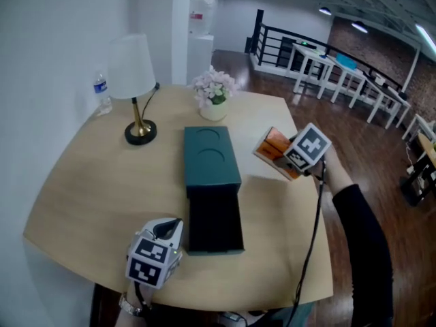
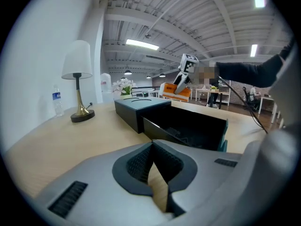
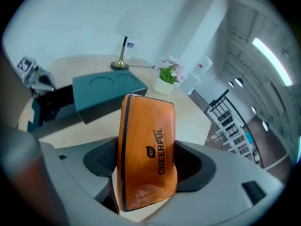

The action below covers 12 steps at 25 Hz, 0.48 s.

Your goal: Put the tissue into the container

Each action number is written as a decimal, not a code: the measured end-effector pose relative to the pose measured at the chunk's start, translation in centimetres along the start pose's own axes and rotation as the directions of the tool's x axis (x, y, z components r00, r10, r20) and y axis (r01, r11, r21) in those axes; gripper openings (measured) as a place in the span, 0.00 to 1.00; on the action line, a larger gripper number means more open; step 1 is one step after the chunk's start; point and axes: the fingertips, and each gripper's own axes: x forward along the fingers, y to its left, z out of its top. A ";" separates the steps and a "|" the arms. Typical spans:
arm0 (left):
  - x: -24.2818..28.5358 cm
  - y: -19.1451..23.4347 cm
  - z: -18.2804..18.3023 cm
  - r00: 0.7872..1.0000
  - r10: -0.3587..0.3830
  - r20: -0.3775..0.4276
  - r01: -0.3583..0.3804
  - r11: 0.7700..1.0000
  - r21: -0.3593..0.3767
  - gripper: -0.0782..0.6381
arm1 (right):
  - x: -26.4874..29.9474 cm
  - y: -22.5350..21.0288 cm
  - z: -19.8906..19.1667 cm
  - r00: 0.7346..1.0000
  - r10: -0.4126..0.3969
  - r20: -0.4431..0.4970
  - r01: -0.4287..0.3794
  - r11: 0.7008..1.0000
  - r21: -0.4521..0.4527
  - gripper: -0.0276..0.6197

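Observation:
An orange tissue pack [image 3: 146,159] stands on end between the jaws of my right gripper [image 3: 146,166], and both pads lie against its sides. In the head view this gripper [image 1: 283,157] carries the pack [image 1: 271,148] just right of the dark teal container [image 1: 211,157], a little above the table. The container's drawer [image 1: 215,225] is pulled out toward me and looks empty. Near the front edge, my left gripper [image 1: 170,229] sits left of the drawer. Its tips [image 2: 151,147] meet with nothing between them, and they point at the open drawer [image 2: 188,126].
On the round wooden table [image 1: 88,189], a lamp [image 1: 136,80] stands at the back left, with a water bottle [image 1: 102,94] by the wall. A flower pot [image 1: 214,95] sits behind the container. Right of the table the floor drops away, with white desks [image 1: 340,73] behind.

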 end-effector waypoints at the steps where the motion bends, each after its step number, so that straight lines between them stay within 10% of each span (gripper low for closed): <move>1: 0.0 0.0 0.1 1.000 -0.006 0.007 0.006 1.000 0.000 0.11 | -1.4 0.8 0.3 1.000 0.004 0.023 -0.005 0.997 0.079 0.59; 12: 0.4 -0.5 -0.1 0.998 -0.057 0.003 0.057 0.998 0.032 0.11 | -11.2 14.2 5.6 0.977 0.047 0.208 -0.135 0.889 0.437 0.59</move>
